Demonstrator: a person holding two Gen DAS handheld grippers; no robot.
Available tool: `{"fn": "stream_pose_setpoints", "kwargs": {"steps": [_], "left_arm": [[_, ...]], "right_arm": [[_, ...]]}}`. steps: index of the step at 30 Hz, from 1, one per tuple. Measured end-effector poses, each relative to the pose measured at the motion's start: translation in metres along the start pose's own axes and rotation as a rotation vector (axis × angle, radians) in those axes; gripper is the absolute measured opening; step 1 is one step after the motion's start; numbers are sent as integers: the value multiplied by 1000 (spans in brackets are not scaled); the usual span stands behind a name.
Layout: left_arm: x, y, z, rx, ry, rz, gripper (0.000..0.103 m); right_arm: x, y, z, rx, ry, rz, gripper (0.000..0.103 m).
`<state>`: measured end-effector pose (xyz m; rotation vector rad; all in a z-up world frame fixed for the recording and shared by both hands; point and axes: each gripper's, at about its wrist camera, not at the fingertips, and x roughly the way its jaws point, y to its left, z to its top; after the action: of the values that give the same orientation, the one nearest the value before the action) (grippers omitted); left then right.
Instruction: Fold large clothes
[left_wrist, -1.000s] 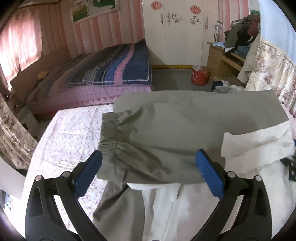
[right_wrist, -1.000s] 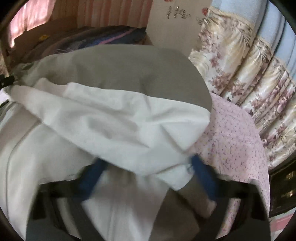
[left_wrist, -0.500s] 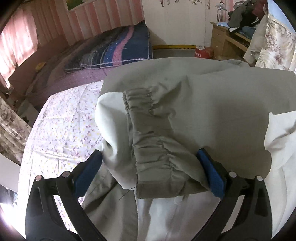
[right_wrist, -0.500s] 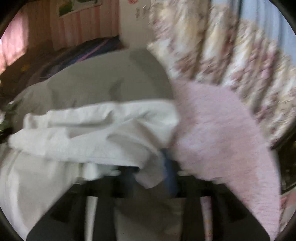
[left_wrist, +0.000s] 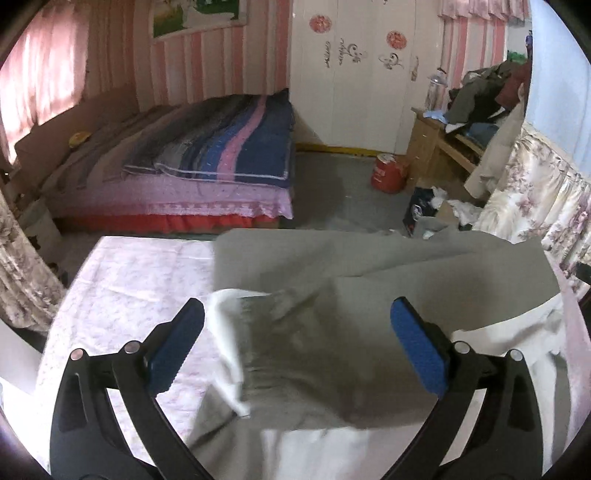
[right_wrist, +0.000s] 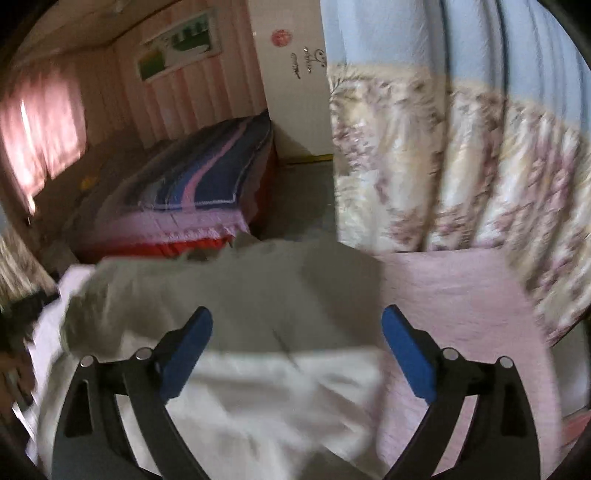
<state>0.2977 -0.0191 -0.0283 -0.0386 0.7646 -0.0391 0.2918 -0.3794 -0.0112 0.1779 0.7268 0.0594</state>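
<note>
Left gripper (left_wrist: 295, 343): jaws spread wide, blue pads clear of the cloth, nothing pinched. It hangs over the garment (left_wrist: 332, 332), pointing down at a slant.

Right gripper (right_wrist: 297, 350): jaws have just been opening and now stand spread wide. The garment (right_wrist: 240, 302) lies below and between them, but the pads do not press on it.

Garment: a large piece in grey-green cloth with a white inner face. It lies on the near bed (left_wrist: 122, 295), on a pale pink flowered sheet, toward the right half of the bed. The top layer is folded over, showing a broad grey panel with soft creases. In the left view a white edge curls up along the left side of the fold, beside a gathered, puckered band. White lining shows along the near edge and at the right corner. In the right view the grey layer sits over a rumpled white layer nearest the camera; this view is blurred, so finer detail cannot be told.

Surroundings: a second bed (left_wrist: 207, 162) with a striped blue and pink quilt stands beyond, across a grey floor. A flowered curtain (right_wrist: 443, 166) hangs at the right of the near bed. A red tub (left_wrist: 386, 173) stands by a wooden desk (left_wrist: 436, 147) piled with clothes.
</note>
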Motion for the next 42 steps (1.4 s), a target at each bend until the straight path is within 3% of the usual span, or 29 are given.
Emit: {"fn": "stream_pose_setpoints", "kwargs": {"steps": [2,5,9,10,13,18,21,24,28,34,40,42], "left_arm": [[17,-15,1,6,20,-13,100],[50,-31,-3,48,63,37,100],[93,-22,-15,46,141,126,100],[97,-19,-17,48,138,146,100],[105,-12,-17,61,128,187,100],[112,-11,-13,76,153,193,100],[93,-4,-12,62,128,132,100],[44,5,-21,77,60,61,100],[-34,24,-56,135,-16,64,100],[-141,68,-159,105,-2,26,100],[-209,103,-253,74,13,44,100],[-226,107,-279,63,25,22,100]], "right_arm": [[23,8,3,52,-8,22,93],[59,11,10,107,-10,-17,93],[110,4,0,64,109,-171,95],[119,2,-2,40,134,-182,100],[135,-1,-12,-61,154,-208,102],[132,2,-11,-72,162,-223,101],[99,5,-13,-54,109,-153,101],[56,10,-27,-120,82,-84,101],[-31,-1,-75,-173,47,-32,101],[-148,-44,-164,-73,47,-4,101],[-209,-51,-238,-63,62,21,101],[-222,-47,-256,-82,56,-5,101]]}}
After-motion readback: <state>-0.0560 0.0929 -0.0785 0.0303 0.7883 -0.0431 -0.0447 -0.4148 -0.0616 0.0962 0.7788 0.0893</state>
